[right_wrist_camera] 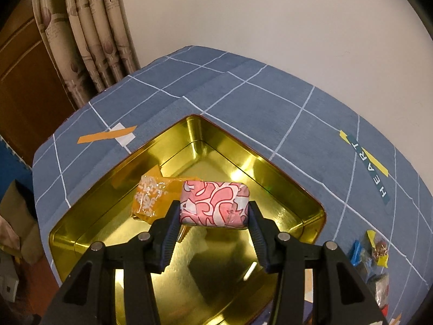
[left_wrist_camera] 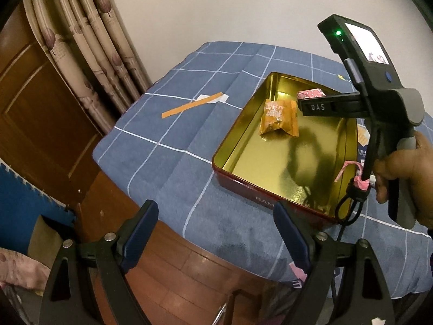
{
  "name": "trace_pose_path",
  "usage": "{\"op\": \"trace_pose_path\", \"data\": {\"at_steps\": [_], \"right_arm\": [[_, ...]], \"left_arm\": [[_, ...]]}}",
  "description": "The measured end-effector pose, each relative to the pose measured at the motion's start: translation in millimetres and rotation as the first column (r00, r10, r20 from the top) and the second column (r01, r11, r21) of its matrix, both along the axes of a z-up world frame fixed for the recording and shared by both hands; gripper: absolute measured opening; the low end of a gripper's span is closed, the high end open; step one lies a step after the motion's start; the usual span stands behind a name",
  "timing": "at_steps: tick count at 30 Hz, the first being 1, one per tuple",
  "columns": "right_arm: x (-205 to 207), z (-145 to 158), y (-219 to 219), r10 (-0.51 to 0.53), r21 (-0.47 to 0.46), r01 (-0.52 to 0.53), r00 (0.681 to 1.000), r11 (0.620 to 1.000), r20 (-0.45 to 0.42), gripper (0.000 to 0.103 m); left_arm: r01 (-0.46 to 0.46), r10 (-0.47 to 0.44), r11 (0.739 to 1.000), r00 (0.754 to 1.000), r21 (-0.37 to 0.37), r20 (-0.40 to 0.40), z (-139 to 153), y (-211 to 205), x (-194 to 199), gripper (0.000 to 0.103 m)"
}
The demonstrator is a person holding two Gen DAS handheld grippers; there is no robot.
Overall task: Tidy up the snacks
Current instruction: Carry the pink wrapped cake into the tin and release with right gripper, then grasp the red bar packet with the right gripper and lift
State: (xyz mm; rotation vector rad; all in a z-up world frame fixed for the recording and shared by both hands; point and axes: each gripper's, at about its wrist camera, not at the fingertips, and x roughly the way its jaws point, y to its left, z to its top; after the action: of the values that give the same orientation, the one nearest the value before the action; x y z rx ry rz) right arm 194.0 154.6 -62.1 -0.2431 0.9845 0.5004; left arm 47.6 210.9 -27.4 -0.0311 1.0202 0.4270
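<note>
Right wrist: blue checked tablecloth (right_wrist_camera: 270, 108), gold tin (right_wrist_camera: 284, 178), curtain (right_wrist_camera: 89, 32), wall (right_wrist_camera: 270, 13).

A home, likely a bedroom: patterned curtains (left_wrist_camera: 89, 40) by a wooden door (left_wrist_camera: 40, 113), wood floor (left_wrist_camera: 173, 270), and a blue checked cloth (right_wrist_camera: 270, 103) over the worktop.

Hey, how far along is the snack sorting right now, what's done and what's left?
Done: one orange snack already lies in the gold tin. In hand: the right gripper holds a pink snack between its jaws over the tin, not yet released. Left: a few wrapped snacks wait on the blue cloth beside the tin. The left gripper is open and empty.
</note>
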Motion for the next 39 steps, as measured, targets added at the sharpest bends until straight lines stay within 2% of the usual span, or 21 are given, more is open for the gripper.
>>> {"op": "trace_pose_path", "data": {"at_steps": [19, 28, 31, 35, 37, 39], "right_arm": [[9.1, -7.9, -1.0, -0.033, 0.02, 0.034, 0.999, 0.999, -0.016, 0.05], [6.8, 3.1, -4.3, -0.035, 0.053, 0.034, 0.999, 0.998, 0.008, 0.051], [-2.3, 21.0, -21.0, -0.053, 0.113, 0.048, 0.998, 0.992, 0.041, 0.051], [-30.7, 50.8, -73.9, -0.115, 0.219, 0.093, 0.989, 0.971, 0.088, 0.051], [-48.7, 59.5, -104.4, -0.145, 0.243, 0.115, 0.984, 0.963, 0.108, 0.051], [-73.5, 62.8, -143.3, -0.198, 0.227, 0.163, 0.97, 0.96, 0.141, 0.052]], "left_arm": [[-0.017, 0.016, 1.0, 0.999, -0.011, -0.037, -5.9, 4.6, 1.8, 0.085], [-0.025, 0.025, 1.0, 0.999, -0.008, -0.043, -7.9, 7.3, 3.8, 0.085], [-0.028, 0.028, 1.0, 0.999, -0.003, -0.041, -7.3, 7.7, 3.9, 0.085], [-0.026, 0.026, 1.0, 0.999, 0.006, -0.038, -5.7, 4.1, 3.1, 0.085], [-0.022, 0.023, 1.0, 0.999, 0.019, -0.034, -5.1, 1.1, 2.0, 0.085], [-0.018, 0.019, 0.999, 0.999, 0.037, -0.028, -3.7, -2.3, 0.6, 0.085]]}}
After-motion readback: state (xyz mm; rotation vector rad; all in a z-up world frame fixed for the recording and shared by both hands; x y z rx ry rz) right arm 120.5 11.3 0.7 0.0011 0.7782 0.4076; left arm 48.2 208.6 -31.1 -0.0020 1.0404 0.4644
